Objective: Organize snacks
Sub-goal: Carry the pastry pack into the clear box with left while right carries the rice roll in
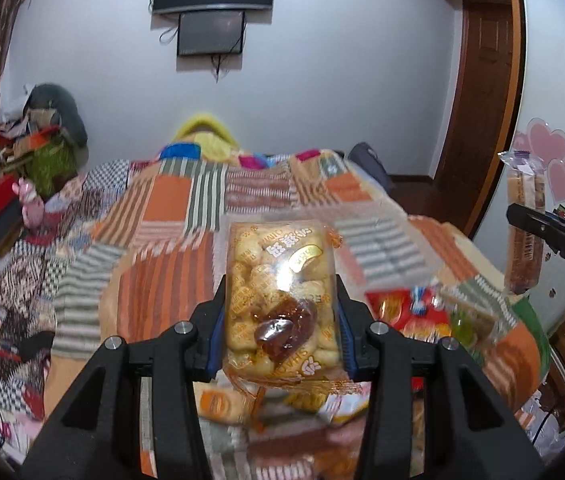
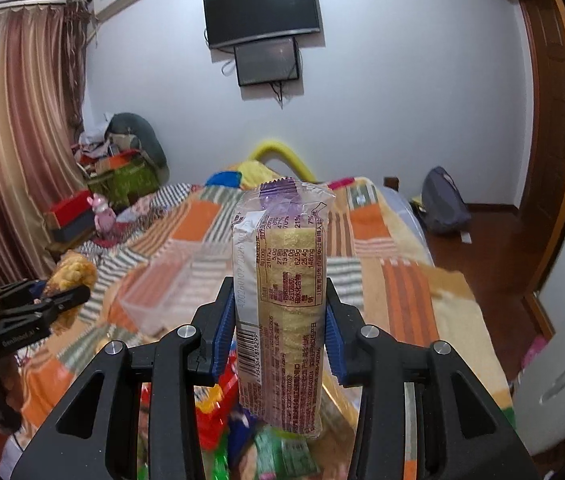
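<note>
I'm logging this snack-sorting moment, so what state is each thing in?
left hand-held gripper: shut on biscuit pack
biscuit pack: sealed, held up above the bed
right hand-held gripper: shut on wafer pack
wafer pack: sealed, held upright
clear bin: on the bed, looks empty
wall TV: off

Glossy clear plastic wrapper on the biscuit pack (image 1: 280, 292), crinkly see-through film round the wafer pack (image 2: 282, 300), matt black plastic left gripper (image 1: 281, 312), woven cloth patchwork quilt (image 1: 170, 208), transparent plastic box (image 2: 170, 292) at ten o'clock of the wafers
</note>
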A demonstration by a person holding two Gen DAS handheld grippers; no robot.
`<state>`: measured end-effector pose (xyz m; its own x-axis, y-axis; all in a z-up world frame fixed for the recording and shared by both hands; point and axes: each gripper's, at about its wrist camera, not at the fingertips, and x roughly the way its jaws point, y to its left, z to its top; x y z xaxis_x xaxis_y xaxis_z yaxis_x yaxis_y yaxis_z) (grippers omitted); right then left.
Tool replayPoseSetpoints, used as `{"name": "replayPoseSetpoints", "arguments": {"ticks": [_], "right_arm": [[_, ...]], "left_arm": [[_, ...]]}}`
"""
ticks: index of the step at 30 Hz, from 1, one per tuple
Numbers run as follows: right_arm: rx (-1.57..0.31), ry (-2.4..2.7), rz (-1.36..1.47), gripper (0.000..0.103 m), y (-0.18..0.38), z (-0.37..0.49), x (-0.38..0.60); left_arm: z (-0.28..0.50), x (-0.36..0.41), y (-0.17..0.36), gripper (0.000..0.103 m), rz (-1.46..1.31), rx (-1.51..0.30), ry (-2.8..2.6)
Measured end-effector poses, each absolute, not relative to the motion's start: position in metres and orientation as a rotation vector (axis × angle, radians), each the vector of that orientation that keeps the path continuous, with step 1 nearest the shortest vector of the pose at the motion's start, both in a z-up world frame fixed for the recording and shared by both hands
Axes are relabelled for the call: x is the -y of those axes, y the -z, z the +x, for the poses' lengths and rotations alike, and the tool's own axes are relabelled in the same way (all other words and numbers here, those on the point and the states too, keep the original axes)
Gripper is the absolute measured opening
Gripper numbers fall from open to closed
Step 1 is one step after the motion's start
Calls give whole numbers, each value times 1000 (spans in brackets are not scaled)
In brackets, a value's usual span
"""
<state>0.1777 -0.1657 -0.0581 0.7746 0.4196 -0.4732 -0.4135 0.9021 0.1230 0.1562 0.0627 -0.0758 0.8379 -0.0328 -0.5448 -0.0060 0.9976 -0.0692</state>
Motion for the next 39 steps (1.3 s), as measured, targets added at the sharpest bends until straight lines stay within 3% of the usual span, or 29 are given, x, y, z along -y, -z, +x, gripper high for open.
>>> {"name": "replayPoseSetpoints", "arguments": {"ticks": [16, 30, 32, 35, 37, 39], "right_arm": [[-543, -465, -31, 36, 71, 235, 134], [-755, -557, -78, 36, 111, 283, 108], [-800, -569, -92, 37, 118, 287, 104], [-820, -563, -112, 40, 121, 289, 103], [-813, -559, -124, 50, 120, 285, 105], [-795, -548, -133, 53, 116, 281, 109]], "left_arm": [[236, -58, 72, 44, -60, -541, -50], [263, -89, 100, 44, -101, -641, -37], [262, -94, 106, 45, -92, -664, -41], [256, -100, 112, 56, -79, -681, -54], [249, -106, 114, 62, -70, -682, -66], [242, -111, 116, 63, -63, -694, -76]]}}
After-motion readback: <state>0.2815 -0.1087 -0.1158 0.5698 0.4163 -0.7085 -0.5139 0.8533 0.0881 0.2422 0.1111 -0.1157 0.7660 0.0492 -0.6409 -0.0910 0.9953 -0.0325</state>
